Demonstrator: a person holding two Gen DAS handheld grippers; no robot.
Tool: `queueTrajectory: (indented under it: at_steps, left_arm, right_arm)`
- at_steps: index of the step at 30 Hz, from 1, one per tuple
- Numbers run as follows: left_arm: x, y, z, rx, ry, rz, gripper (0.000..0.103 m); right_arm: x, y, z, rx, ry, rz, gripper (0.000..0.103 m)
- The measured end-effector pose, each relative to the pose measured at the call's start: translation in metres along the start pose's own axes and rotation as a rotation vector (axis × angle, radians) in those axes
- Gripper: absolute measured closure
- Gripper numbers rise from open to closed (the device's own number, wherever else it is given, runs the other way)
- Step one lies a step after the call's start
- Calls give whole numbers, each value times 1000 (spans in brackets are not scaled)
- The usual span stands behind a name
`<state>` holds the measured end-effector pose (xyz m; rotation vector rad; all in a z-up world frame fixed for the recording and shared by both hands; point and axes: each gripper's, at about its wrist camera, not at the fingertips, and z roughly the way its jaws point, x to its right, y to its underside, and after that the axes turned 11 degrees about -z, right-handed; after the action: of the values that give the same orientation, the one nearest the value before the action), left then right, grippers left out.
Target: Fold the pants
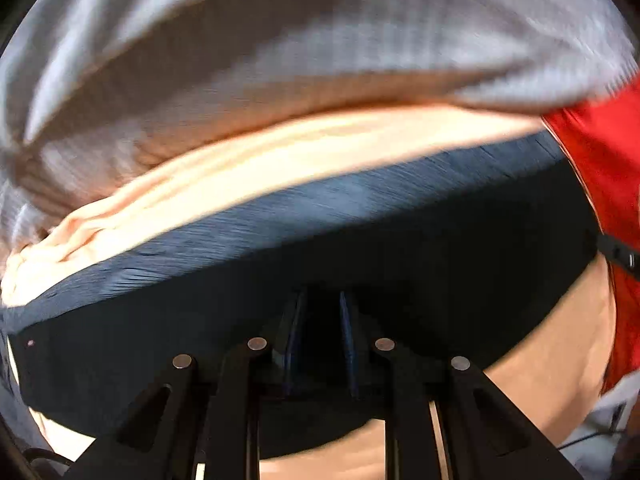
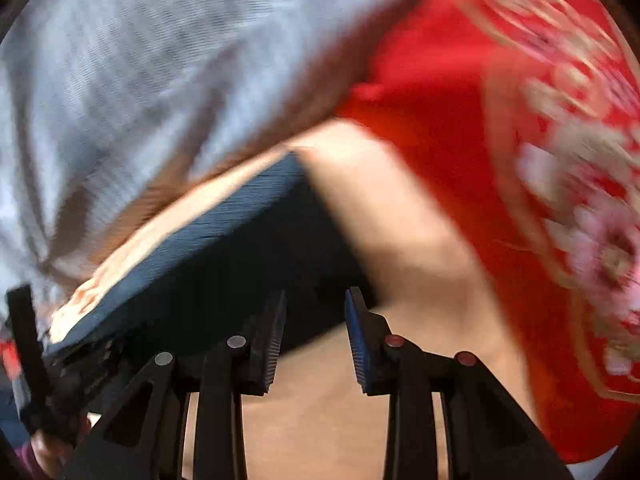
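The dark navy pants (image 1: 360, 240) lie as a thick folded bundle across a peach sheet (image 1: 260, 168). My left gripper (image 1: 322, 320) points down onto them and is shut on a pinch of the dark fabric. In the right wrist view the same pants (image 2: 240, 248) run from the lower left to a corner near the middle. My right gripper (image 2: 316, 320) stands open at their near right edge. Its blue pads are apart and do not press on the cloth. Both views are blurred.
A grey ribbed blanket (image 1: 320, 40) is bunched behind the pants and fills the upper left of the right wrist view (image 2: 140, 60). A red cloth with a gold and pink pattern (image 2: 520, 140) lies to the right. A black tool (image 2: 28, 352) shows at the left edge.
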<state>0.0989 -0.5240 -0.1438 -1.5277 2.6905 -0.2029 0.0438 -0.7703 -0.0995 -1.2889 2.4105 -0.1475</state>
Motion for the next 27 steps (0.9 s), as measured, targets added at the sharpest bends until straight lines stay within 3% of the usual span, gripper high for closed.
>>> queueTrajectory:
  at_steps: [2,5,10,13,16,21,24,27]
  left_arm:
    - [-28,-12,8,-13,-22,-75,83]
    - [-74,-31,27,-13,-14,-195,83]
    - [-114,-67,44,25,-53,-269,83]
    - [-141,-75,37,-1,-12,-341,83]
    - [-167,-63,7,-10,40,-298,83]
    - [-221,-7,-47,-101,70,-189,83]
    - [-275,37,-66,-138,16,-163,83]
    - [-324,45,-61,-95,-93,-180,83]
  right_arm:
    - [-17,-3,20,-31,-38,-27,70]
    - [-31,19,49,-109,3,-47,70]
    - [-44,27,57,-65,53,-149,70]
    - [-45,30,61,-73,67,-146,70]
    - [-53,26,52,-98,100,-105,69]
    - [-112,36,34,-76,-1,-75,68]
    - [-164,47,36,-90,-76,-113,63]
    - [-208,63,49,-104,-112,-160,63]
